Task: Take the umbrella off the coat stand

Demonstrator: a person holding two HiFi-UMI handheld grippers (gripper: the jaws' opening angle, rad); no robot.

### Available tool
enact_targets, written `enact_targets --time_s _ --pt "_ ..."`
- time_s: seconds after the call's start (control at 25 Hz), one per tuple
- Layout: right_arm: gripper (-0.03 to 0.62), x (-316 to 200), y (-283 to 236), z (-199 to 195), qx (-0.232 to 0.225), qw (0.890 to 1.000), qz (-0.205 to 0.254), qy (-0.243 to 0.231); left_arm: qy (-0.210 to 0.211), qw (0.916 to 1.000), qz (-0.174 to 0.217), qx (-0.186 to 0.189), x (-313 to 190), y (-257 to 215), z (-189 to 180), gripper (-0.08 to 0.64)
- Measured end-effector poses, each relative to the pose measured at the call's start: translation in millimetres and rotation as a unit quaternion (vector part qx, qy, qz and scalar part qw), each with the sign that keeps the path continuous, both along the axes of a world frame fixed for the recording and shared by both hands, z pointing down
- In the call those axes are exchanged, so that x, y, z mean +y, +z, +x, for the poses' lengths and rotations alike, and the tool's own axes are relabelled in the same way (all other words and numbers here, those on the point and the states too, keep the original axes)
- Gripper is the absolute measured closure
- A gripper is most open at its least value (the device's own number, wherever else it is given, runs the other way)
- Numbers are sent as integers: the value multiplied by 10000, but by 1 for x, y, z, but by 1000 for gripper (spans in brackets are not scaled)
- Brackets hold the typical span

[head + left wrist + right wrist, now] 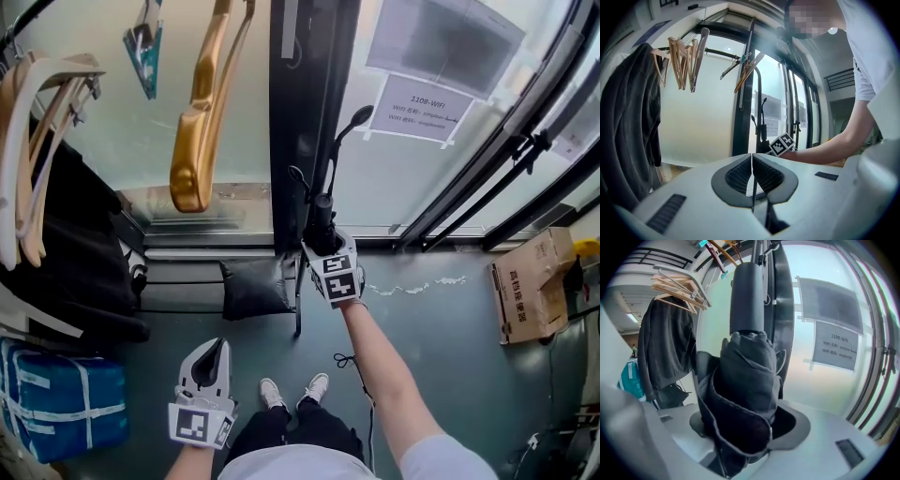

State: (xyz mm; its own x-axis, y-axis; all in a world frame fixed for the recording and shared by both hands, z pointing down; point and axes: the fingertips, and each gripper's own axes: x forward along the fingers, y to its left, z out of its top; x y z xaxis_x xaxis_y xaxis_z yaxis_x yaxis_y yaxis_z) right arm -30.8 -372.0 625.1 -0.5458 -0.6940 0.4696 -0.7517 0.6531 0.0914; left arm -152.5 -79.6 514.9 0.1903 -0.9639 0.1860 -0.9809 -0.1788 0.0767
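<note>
The grab looks made but the lift-off is left: the right tongs (746, 430) pinch the folded umbrella (746, 376), which hangs upright against the stand (327, 155) just beyond them, while the left tongs (752, 174), pressed together and empty, wait well apart.

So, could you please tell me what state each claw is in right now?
Left claw: closed, empty.
Right claw: closed on the folded umbrella.
</note>
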Motion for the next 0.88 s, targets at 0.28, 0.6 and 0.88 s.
enact_targets --time_s 0.28,0.6,0.88 --pt "347 14 -6 15 -275 9993 -234 71 9 10000 33 -9 3 -4 -2 534" --pt "347 23 -38 34 -272 9996 57 34 55 9998 190 53 -5 -12 3 534" --pt "347 25 -66 55 -242 9994 232 76 90 9992 339 195 -10 -17 11 534"
